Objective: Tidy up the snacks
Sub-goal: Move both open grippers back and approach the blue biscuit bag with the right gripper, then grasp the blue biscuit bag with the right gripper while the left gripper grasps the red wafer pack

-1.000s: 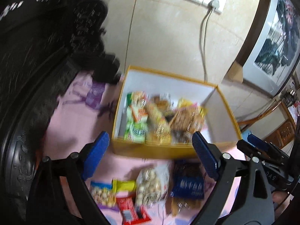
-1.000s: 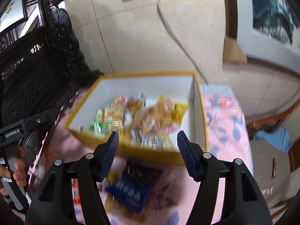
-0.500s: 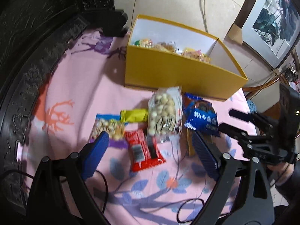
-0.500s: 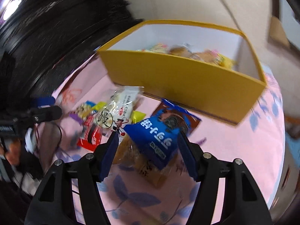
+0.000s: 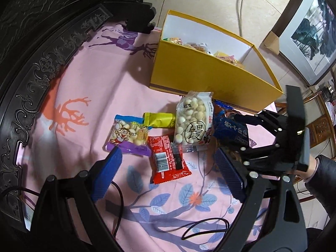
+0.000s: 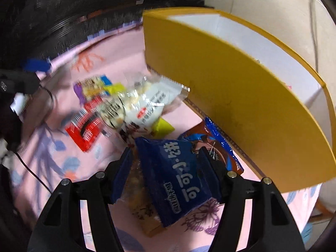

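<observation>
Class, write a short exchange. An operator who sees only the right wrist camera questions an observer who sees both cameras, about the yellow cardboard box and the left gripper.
Operator: From here I see only the outer wall of the yellow cardboard box. Is anything inside?
Observer: Yes. The left wrist view shows wrapped snacks piled inside against its near wall.
Operator: The left gripper is a blur at my frame's edge. Is it holding anything?
Observer: No. Its jaws are wide open and empty, poised over a red foil packet that lies flat on the cloth.
</observation>
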Demonstrator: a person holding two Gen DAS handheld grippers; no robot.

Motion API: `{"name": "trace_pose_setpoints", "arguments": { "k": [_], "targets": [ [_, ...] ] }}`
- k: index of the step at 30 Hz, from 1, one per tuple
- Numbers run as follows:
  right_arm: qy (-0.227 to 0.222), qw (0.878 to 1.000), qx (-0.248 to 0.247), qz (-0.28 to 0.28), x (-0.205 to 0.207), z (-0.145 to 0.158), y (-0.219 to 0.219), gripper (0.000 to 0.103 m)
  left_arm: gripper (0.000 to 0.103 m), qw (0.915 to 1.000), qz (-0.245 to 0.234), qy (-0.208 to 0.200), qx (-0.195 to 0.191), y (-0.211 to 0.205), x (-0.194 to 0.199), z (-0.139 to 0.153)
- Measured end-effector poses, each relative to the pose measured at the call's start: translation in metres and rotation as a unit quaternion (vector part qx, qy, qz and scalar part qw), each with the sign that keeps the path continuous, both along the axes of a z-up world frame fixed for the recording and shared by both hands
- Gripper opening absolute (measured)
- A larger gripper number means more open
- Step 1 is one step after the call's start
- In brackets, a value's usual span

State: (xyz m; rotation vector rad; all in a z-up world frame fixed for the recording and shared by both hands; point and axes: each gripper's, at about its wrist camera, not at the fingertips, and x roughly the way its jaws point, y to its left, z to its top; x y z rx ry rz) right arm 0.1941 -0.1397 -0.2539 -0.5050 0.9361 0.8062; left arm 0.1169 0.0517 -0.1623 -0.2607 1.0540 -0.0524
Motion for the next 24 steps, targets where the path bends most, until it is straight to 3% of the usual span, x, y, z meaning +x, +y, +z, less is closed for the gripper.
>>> {"name": "trace_pose_setpoints", "arguments": {
  "k": [5,10,12,17,21,24],
  "targets": [
    [0.001,1.000,-0.007,-0.023,0.006,-0.012,0.006,0.066,0.092,1.0000,0.001,0.003,0.002,0.001,0.001,-0.001],
    [-0.002,0.999,-0.004,-0.049,-0.007,0.000,0.000,0.039,0.092,0.9999,0.006,0.013,0.002,0.004,0.003,-0.007],
    [-0.003,0.998,0.003,-0.063,-0.016,0.008,-0.007,0.036,0.092,0.9999,0.006,0.013,0.003,0.004,0.003,-0.010],
    [0.001,0.992,0.048,-0.120,-0.055,0.031,-0.041,0.034,0.092,0.9998,-0.005,0.017,0.009,0.001,0.005,-0.016],
    [-0.005,0.989,0.030,-0.146,-0.091,0.032,-0.058,0.034,0.092,0.9990,-0.035,0.027,0.011,-0.012,0.006,-0.027],
    [0.018,0.984,0.021,-0.174,-0.106,0.020,-0.071,0.035,0.092,0.9973,-0.061,0.027,0.031,-0.028,0.005,-0.039]
  ]
}}
